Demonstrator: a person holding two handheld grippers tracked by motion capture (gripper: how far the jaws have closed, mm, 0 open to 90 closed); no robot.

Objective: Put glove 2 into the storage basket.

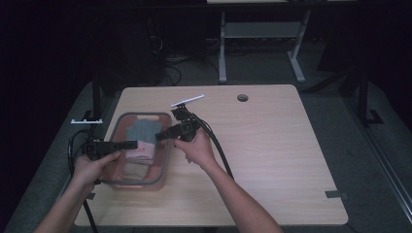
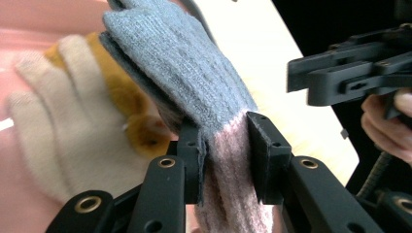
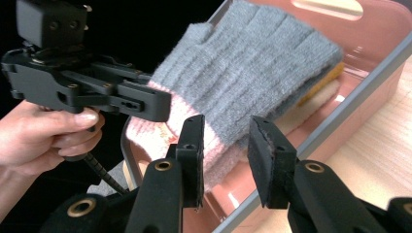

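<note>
Claw jaws of the left claw [image 2: 226, 160] are pinching the pink cuff of a grey knit glove [image 2: 194, 77], with both pads pressing on the wool; the grey fingers are running up and away toward 11 o'clock in the left gripper view. Under the glove, a cream glove [image 2: 43, 141] and a mustard-yellow one [image 2: 121, 102] are lying flat in the pink bin [image 2: 29, 19]. The right claw [image 2: 350, 68] is hanging at 2 o'clock in that view, a hand [image 2: 388, 121] wrapping its grip.

In the right gripper view, the right claw [image 3: 226, 160] is standing with its 2 jaws parted and nothing pressed between them; the cuff is showing beyond the gap, and whether a pad is touching it I cannot tell. The left claw [image 3: 97, 92] is sitting at 10 o'clock there, against the cuff's far side.

From the high view, the left claw [image 1: 127, 144] is reaching into the bin from 9 o'clock and the right claw [image 1: 161, 136] from 3 o'clock, both over the grey glove [image 1: 142, 132]. The bin [image 1: 163, 167] is resting on the left part of the wooden desk [image 1: 272, 160].
</note>
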